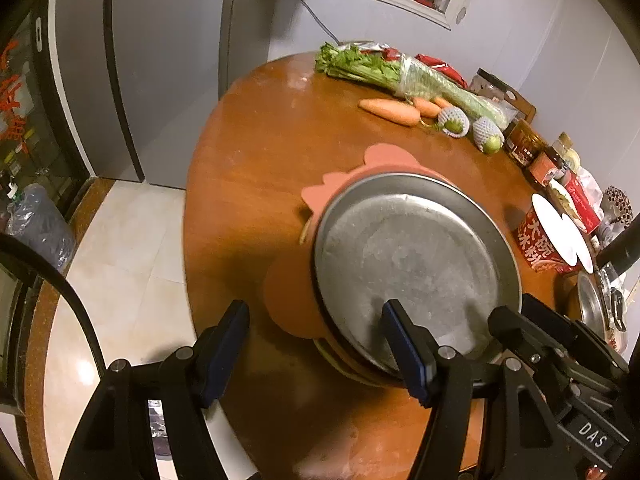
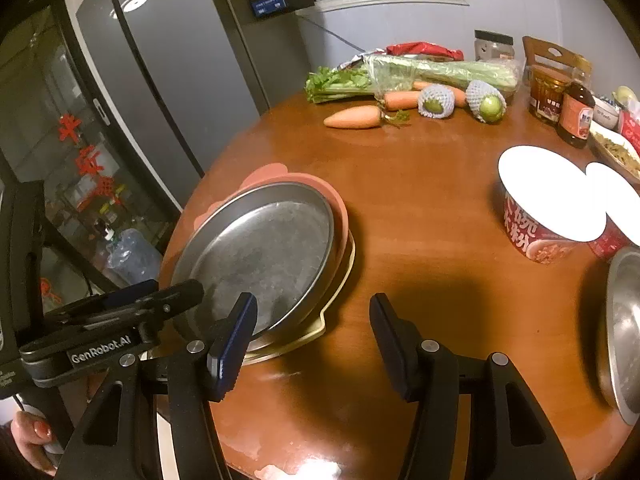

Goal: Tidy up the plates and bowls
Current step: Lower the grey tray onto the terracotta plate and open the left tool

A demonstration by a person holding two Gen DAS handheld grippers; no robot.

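A steel plate point(image 1: 408, 256) point(image 2: 260, 248) lies on top of a stack, over a pink plate point(image 1: 296, 296) point(image 2: 276, 172) with scalloped ears and a beige plate point(image 2: 340, 280) at the bottom. The stack sits on the round wooden table point(image 1: 272, 152) point(image 2: 420, 220) near its front edge. My left gripper point(image 1: 320, 340) point(image 2: 172, 290) is open, its jaws straddling the stack's near rim without pressing on it. My right gripper point(image 2: 314, 336) point(image 1: 516, 312) is also open: one finger hangs over the steel plate's rim, the other over bare table.
A second steel dish point(image 2: 624, 328) point(image 1: 592, 304) lies at the right edge. Two instant noodle cups point(image 2: 540, 208) stand beyond it. Celery point(image 2: 420, 70), carrots point(image 2: 354, 117), netted fruit and jars line the back. A fridge point(image 2: 168, 80) stands left. A hand point(image 2: 32, 436) shows at lower left.
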